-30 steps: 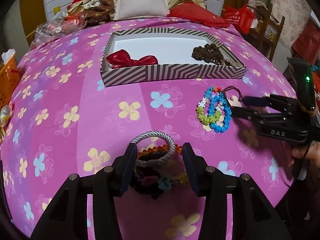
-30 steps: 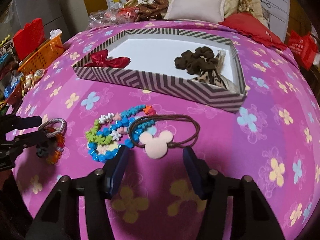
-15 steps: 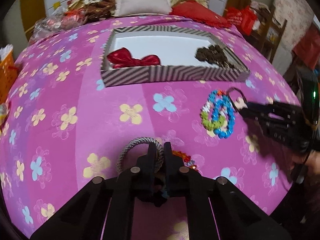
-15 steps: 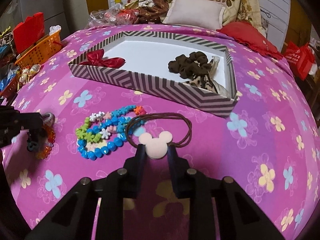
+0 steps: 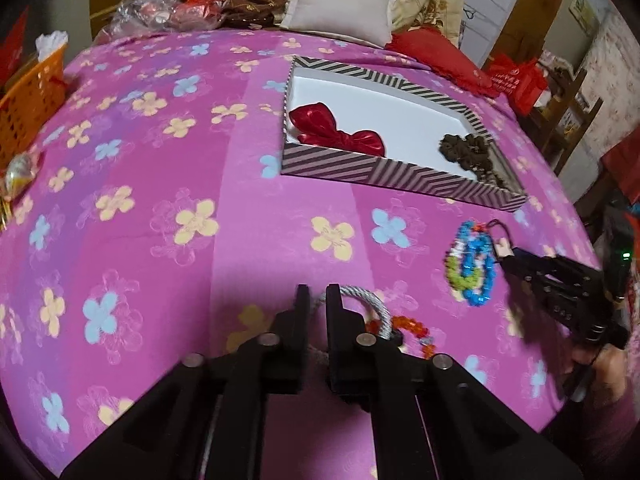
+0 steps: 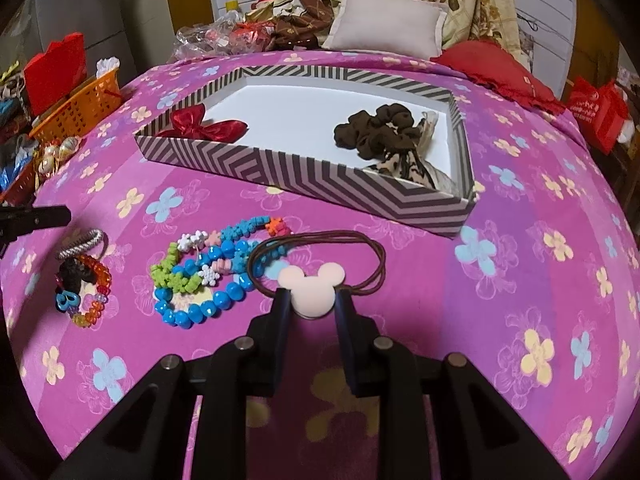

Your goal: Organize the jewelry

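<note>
While both grippers worked low over the pink flowered bedspread [image 6: 520, 208], the items stood as follows.

Left gripper [image 5: 315, 300]: fingers drawn nearly together, pinching the rim of the grey braided bangle [image 5: 372, 304]. In the right wrist view the bangle [image 6: 82, 242] lay against a heap of an orange bead bracelet [image 6: 98, 280] and a dark hair tie with blue charm [image 6: 70, 292], with the left gripper's tip [image 6: 36, 218] just above it.

Right gripper [image 6: 310, 300]: fingers closed against either side of the pale mouse-head charm [image 6: 312, 284], clamping it. The charm hung on a brown elastic cord [image 6: 360, 248], which lay looped on the bedspread towards the box.

Beaded bracelets [image 6: 200, 276]: a cluster of blue, green, white and orange pieces, flat on the bedspread, touching the cord's left side and lying between the two grippers.

Striped box [image 6: 320, 176]: shallow, chevron-patterned walls, white floor, on the bedspread beyond the loose items. Contents: a red bow [image 6: 204, 124] in the left end; a brown scrunchie [image 6: 376, 130] in the right end, against a patterned fabric piece [image 6: 404, 168].

Surroundings: grey cushion [image 6: 388, 26] and red pillow [image 6: 492, 68] at the far edge; orange basket [image 6: 80, 104] at left.
</note>
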Demonstrator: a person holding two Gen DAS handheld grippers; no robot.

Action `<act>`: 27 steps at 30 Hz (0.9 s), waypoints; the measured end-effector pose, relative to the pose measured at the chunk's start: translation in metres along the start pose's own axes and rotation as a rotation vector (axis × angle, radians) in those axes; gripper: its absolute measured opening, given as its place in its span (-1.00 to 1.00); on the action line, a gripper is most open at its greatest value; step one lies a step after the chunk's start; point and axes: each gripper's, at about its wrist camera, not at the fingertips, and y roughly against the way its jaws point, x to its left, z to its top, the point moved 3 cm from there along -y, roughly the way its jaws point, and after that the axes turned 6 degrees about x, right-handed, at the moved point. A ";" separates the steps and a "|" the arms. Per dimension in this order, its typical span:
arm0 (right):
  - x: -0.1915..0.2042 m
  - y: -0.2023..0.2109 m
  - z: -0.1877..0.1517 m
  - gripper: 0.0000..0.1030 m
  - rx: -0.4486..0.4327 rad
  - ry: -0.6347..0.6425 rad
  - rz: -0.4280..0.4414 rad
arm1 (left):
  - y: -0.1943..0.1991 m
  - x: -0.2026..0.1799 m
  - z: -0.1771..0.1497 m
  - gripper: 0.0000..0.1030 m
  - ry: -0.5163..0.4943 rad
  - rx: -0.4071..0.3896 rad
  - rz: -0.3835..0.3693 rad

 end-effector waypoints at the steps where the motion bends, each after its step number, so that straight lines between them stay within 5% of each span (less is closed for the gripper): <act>1: -0.001 0.000 0.000 -0.51 0.003 -0.006 0.007 | 0.002 0.001 -0.001 -1.00 0.006 0.002 -0.020; 5: 0.001 0.000 0.000 -0.36 0.011 -0.005 0.016 | 0.009 0.010 -0.004 -0.74 0.062 0.019 -0.052; 9: 0.005 0.000 -0.002 -0.20 0.010 0.003 0.020 | 0.012 0.029 -0.010 -0.59 0.211 0.036 -0.172; 16: 0.005 0.001 -0.002 -0.19 0.014 -0.011 0.022 | -0.004 0.033 -0.020 -0.56 0.379 0.107 -0.259; 27: -0.001 0.005 -0.002 -0.01 0.000 -0.029 0.030 | -0.022 0.029 -0.023 -0.56 0.465 0.137 -0.223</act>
